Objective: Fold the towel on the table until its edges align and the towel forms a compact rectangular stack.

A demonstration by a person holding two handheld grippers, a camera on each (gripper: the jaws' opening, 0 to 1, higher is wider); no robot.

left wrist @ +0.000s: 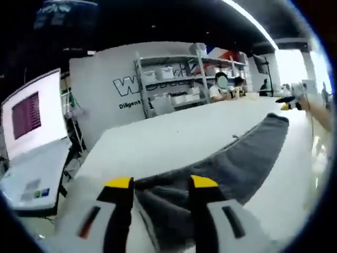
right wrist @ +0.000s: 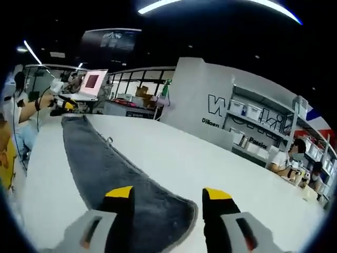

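Open laptop (left wrist: 32, 142), storage shelves (left wrist: 179, 79), lettered white wall (left wrist: 105, 95), seated people (left wrist: 224, 87)

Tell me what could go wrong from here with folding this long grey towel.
1. The long grey towel lies close to the white table's near edge, so a lift could drag it off.
2. The left gripper and right gripper stand open at opposite ends; uneven grabs could leave the edges misaligned.

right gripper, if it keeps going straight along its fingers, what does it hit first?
Most likely the gray towel: its rounded near end lies between the right gripper fingers, just ahead. Beyond it is bare white table. How high the fingers sit above the cloth is unclear.
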